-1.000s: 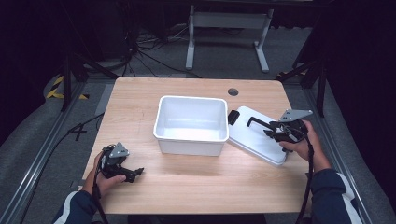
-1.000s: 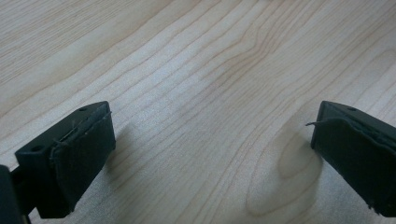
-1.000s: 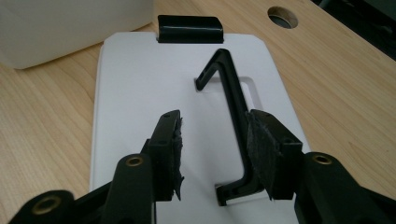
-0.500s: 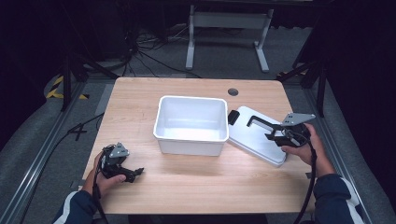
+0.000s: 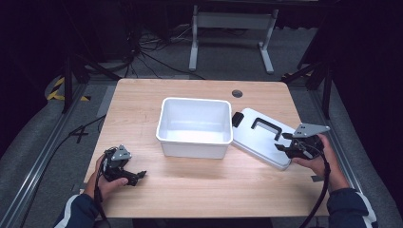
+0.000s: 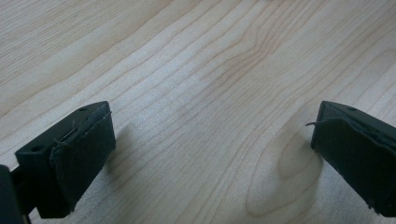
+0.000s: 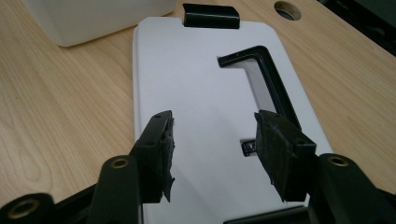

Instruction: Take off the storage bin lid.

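We count one white rectangular plastic bin [image 5: 195,126], mid-table, open top, nothing visible inside. One flat white plastic lid [image 5: 261,137] lies just right of the bin, touching or nearly touching its right wall. On the lid: one black handle [image 7: 261,77] and two black latches, one at the bin end [image 7: 211,16], one near our right gripper [image 7: 249,147]. One round cable hole [image 5: 237,93] sits in the light wooden table [image 5: 142,99] behind the bin.

Two grippers. Right gripper [image 5: 288,144] hovers over the lid's near-right end, jaws spread wide, gripping nothing. Left gripper [image 5: 138,176] is low over bare wood at front left, well apart from the bin, jaws wide, nothing between them.
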Action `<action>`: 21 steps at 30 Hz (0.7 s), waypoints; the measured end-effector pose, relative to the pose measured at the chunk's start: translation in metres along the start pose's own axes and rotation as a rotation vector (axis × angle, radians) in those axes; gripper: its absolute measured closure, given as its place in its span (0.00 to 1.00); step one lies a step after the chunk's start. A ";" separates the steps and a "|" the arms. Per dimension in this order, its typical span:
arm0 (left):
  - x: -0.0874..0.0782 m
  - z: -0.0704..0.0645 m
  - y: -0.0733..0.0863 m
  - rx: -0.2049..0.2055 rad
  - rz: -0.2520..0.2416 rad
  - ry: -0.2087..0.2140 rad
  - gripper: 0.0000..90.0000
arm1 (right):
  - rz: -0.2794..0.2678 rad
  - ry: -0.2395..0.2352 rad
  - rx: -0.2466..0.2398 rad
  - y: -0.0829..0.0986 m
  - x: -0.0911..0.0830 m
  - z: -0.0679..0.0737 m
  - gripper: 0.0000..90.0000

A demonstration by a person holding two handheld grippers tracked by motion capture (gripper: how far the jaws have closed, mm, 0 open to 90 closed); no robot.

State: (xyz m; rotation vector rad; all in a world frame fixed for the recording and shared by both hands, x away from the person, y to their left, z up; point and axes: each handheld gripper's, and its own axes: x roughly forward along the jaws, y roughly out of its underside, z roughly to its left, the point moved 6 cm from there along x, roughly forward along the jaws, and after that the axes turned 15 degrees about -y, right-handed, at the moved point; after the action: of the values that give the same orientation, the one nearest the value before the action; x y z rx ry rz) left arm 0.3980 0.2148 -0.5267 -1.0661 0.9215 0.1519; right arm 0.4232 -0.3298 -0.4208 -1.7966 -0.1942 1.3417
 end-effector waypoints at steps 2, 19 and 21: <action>0.000 0.000 0.000 0.000 0.000 0.000 0.00 | -0.010 0.003 -0.001 0.003 -0.003 0.003 0.51; 0.000 0.000 0.000 -0.002 0.000 -0.001 0.00 | -0.029 0.059 0.037 0.051 -0.022 0.029 0.35; 0.000 0.000 0.000 -0.002 0.000 -0.002 0.00 | -0.032 0.062 0.039 0.057 -0.023 0.032 0.34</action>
State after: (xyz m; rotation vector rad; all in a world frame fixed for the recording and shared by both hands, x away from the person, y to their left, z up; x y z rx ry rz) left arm 0.3980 0.2149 -0.5266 -1.0672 0.9197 0.1537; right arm 0.3667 -0.3608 -0.4460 -1.7927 -0.1617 1.2568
